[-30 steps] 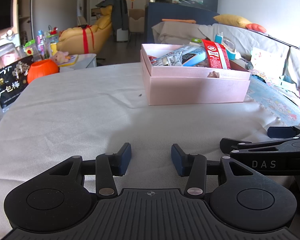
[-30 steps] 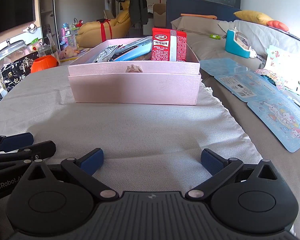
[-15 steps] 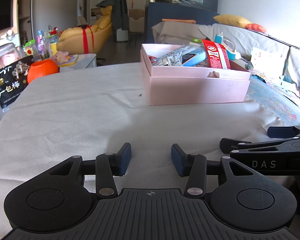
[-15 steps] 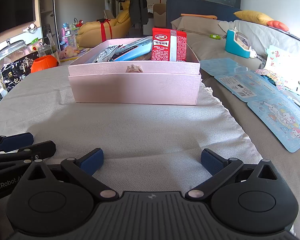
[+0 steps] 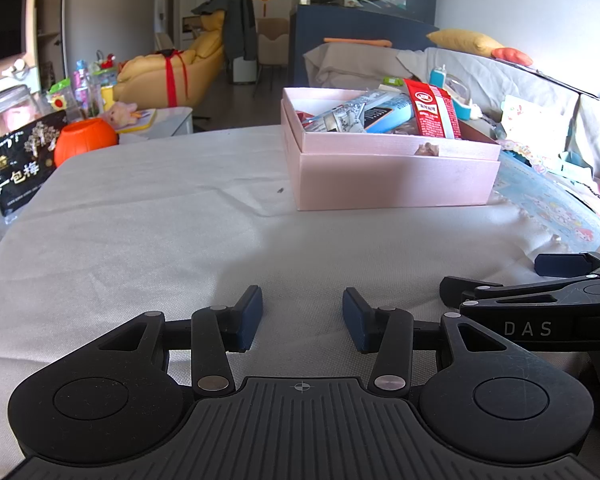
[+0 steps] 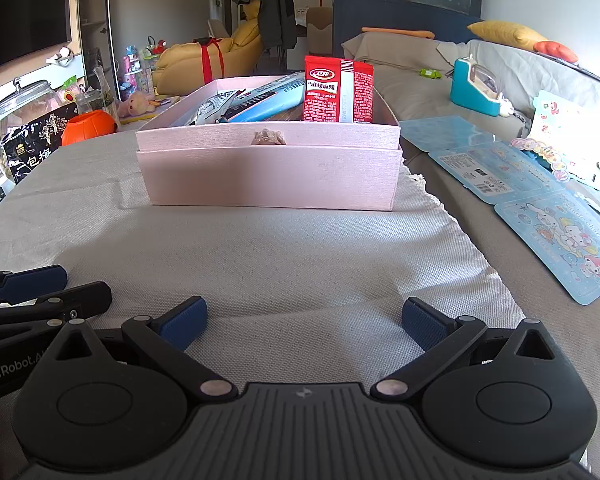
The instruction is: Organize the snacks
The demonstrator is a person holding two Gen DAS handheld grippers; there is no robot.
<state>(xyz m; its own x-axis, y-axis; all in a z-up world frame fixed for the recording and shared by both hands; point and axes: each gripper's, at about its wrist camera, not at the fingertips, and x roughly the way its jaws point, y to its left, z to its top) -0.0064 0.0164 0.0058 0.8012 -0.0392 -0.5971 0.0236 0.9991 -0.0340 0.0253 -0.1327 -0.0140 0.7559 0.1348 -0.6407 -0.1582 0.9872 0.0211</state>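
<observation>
Nothing shifted against the earlier frames. Left tool (image 5: 302, 314) and right tool (image 6: 302, 324) side by side low over the grey-clothed worktop (image 6: 300, 248), both spread apart and empty, the right wider. Red snack packet (image 6: 338, 91) upright among other snacks in the pink box (image 6: 270, 178), well ahead.
</observation>
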